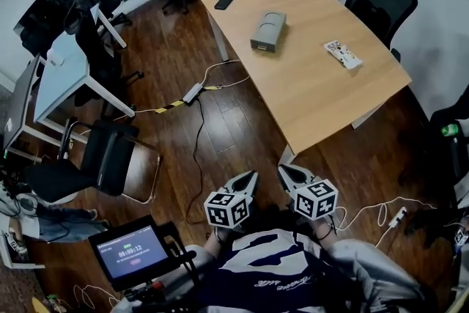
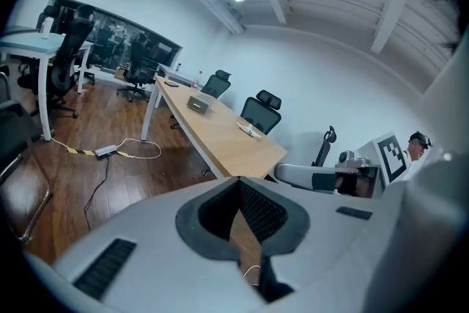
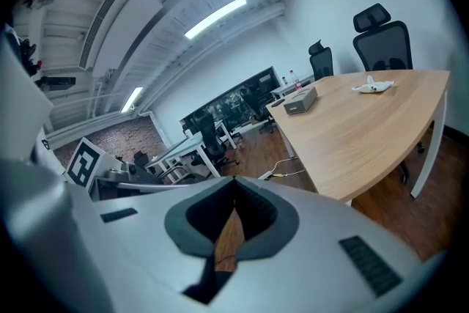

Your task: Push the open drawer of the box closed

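Both grippers sit close in front of the torso (image 1: 275,264), side by side and just apart, with their jaws pointing forward and slightly toward each other. Left gripper (image 1: 248,179): jaws closed tip to tip, with nothing between them; its marker cube (image 1: 226,209) faces upward. Right gripper (image 1: 289,174): jaws likewise closed and empty, behind them the second cube (image 1: 316,199). The right arm's grey sleeve (image 1: 359,260) bends in toward the body.

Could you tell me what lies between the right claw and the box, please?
In the head view, only floor and bare table lie between the right claw and the box.
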A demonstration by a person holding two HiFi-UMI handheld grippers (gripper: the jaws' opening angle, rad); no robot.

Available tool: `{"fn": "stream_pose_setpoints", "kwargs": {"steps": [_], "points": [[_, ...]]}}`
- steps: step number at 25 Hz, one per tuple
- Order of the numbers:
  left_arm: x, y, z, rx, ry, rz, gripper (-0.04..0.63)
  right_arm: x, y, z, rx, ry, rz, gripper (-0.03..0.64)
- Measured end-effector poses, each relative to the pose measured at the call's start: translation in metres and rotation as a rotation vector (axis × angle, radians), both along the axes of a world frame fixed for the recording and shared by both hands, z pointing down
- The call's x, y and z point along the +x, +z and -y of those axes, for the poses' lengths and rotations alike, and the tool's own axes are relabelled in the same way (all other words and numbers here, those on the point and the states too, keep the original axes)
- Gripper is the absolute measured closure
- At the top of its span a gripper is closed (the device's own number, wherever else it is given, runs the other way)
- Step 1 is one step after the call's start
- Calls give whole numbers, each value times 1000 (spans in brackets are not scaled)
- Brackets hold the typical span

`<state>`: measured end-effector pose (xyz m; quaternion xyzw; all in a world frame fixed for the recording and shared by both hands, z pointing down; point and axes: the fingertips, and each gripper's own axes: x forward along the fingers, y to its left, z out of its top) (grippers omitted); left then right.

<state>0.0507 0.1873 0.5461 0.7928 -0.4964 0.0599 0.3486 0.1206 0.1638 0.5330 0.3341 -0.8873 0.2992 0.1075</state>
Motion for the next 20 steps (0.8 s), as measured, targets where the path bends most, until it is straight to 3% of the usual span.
{"fn": "stream_pose_setpoints", "kwargs": {"steps": [8,20], "points": [[-9,-4,5,16,-39,11,592,-12,-5,0,54,-63,4,618],[-1,-8,10,14,-6,33,592,-3,-17,10,91,-40,27,618]]}}
